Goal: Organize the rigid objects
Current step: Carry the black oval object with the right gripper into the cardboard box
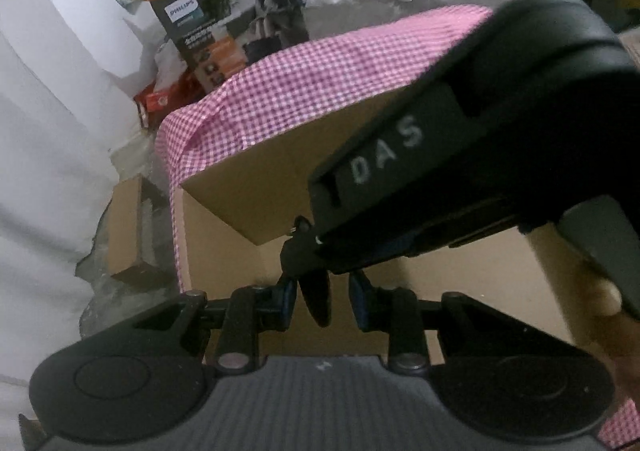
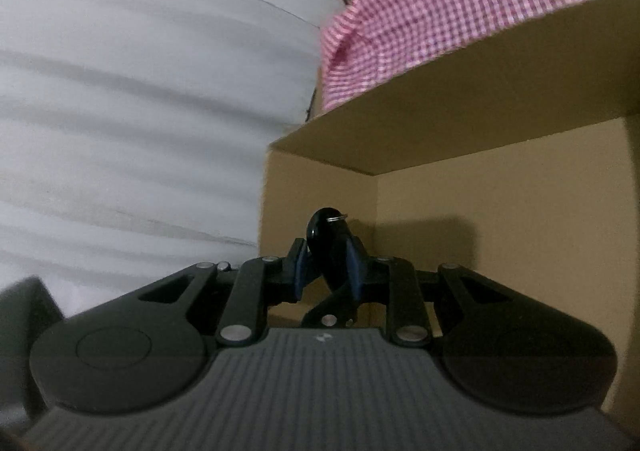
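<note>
My right gripper (image 2: 328, 263) is shut on a black oval fob (image 2: 326, 235) with a metal ring at its top. It hangs in front of the inner wall of an open cardboard box (image 2: 500, 231), under a raised flap (image 2: 440, 99). In the left wrist view the right gripper (image 1: 298, 251) reaches in from the upper right, right above my left gripper (image 1: 323, 297). The left gripper's blue pads (image 1: 286, 303) stand close around a black oblong piece (image 1: 316, 299). That piece's upper end is hidden behind the right gripper's tips. Both grippers are over the box (image 1: 224, 251).
Pink checked cloth (image 1: 320, 71) drapes the box's far side and flap. White wrapped rolls (image 1: 48, 131) stand close on the left. A small carton (image 1: 128, 231) lies on the floor, with a printed appliance box (image 1: 192, 23) behind it. A hand (image 1: 612, 311) holds the right gripper's handle.
</note>
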